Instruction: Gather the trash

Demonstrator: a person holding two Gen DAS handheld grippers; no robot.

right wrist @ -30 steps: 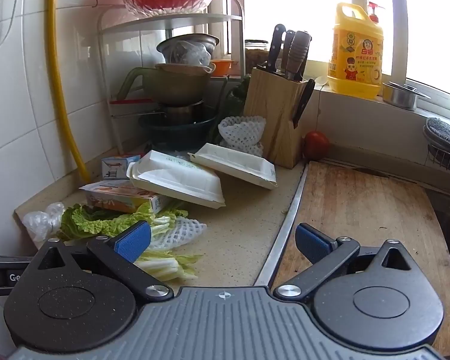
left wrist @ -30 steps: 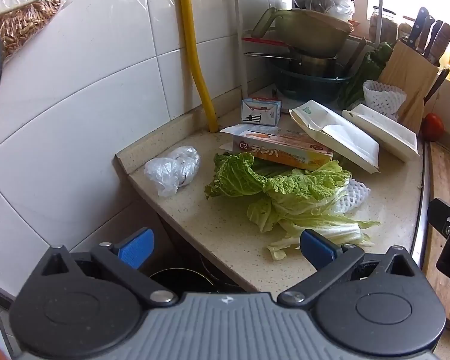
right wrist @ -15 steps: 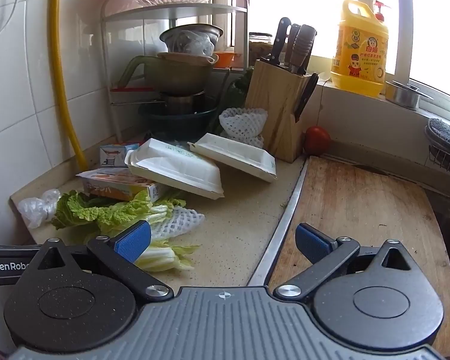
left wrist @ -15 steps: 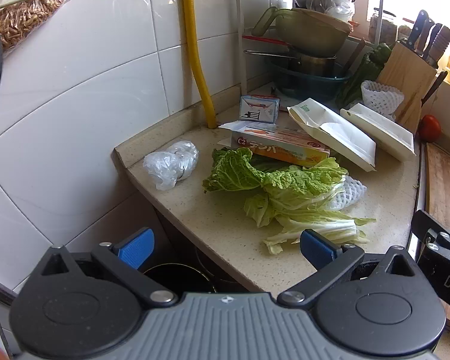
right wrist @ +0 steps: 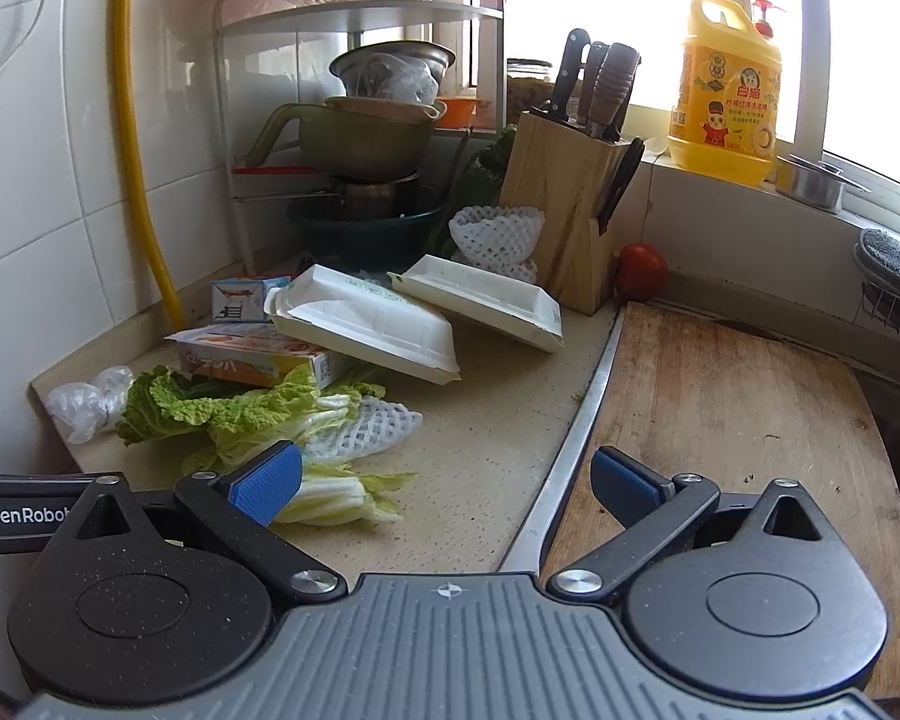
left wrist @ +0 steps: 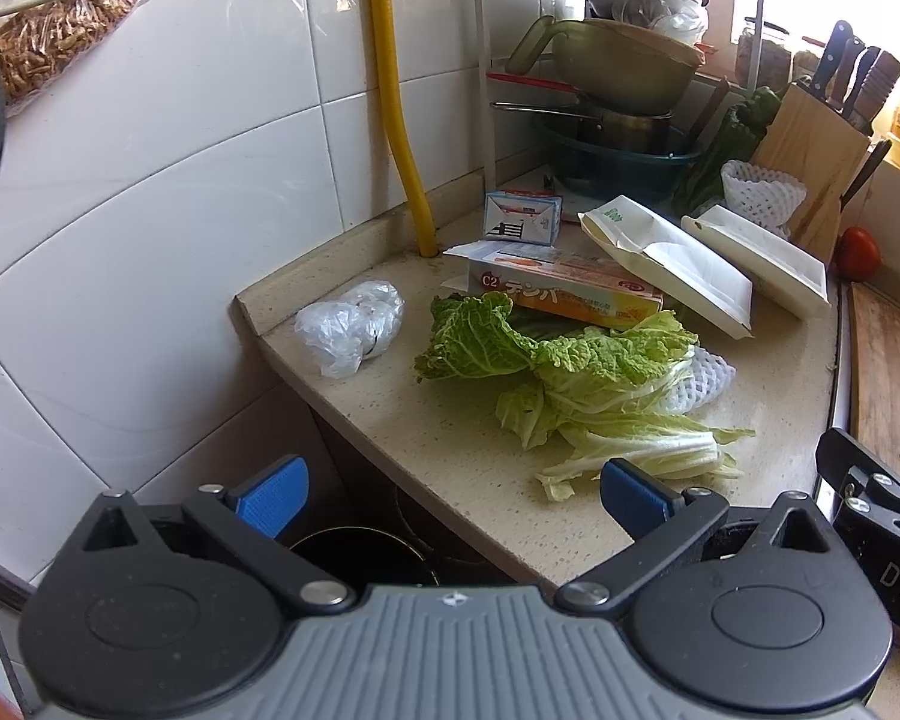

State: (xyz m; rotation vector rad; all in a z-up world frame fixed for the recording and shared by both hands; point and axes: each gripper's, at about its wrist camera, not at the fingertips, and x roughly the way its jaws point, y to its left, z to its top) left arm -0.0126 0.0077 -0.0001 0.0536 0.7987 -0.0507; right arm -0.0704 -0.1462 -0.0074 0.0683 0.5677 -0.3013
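Both closing in on counter since a second ago. Left gripper (left wrist: pixel 453 489) wide, empty; cabbage leaves (left wrist: pixel 594 384) just ahead-right. Right gripper (right wrist: pixel 444 483) wide, empty; leaves ahead-left. Nothing collected yet.

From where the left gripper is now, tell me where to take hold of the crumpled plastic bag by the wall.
Grip the crumpled plastic bag across its bunched middle, coming from above and the counter's front edge. It sits apart from the cabbage leaves, near the counter's left corner, soft and lumpy with no handle showing. The left gripper is open, probably wide enough.
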